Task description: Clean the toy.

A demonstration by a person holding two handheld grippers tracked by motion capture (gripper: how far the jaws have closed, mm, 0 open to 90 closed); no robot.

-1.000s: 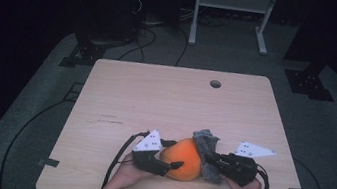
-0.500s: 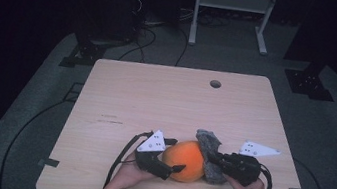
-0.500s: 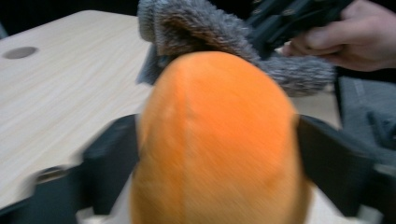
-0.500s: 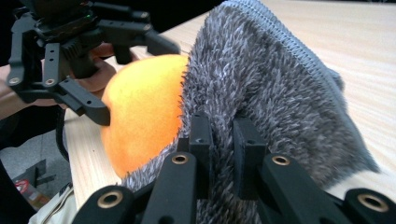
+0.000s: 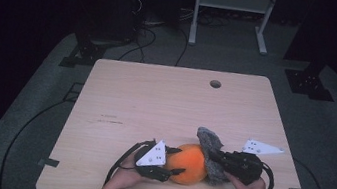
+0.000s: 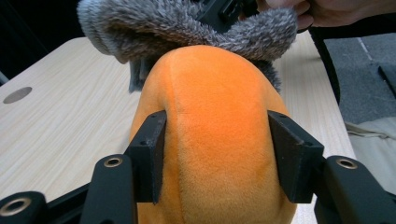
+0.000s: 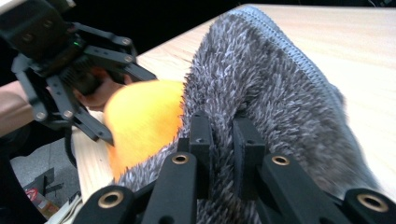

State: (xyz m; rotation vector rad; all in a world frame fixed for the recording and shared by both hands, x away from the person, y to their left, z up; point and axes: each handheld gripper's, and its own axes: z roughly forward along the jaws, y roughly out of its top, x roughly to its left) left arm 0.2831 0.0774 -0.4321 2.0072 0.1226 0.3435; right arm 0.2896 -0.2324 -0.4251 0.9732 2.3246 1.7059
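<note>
Near the wooden tabletop's (image 5: 165, 104) front edge, the left hand-held gripper (image 5: 172, 162), its jaws just closing, clamps the orange plush ball (image 5: 189, 162); the right hand-held gripper (image 5: 212, 155) pinches the grey furry cover (image 5: 210, 146) draped over it. Dark room around.

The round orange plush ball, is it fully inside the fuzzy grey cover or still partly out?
Partly out. The round orange plush ball shows bare between the left gripper jaws; the fuzzy grey cover caps its far end.
</note>
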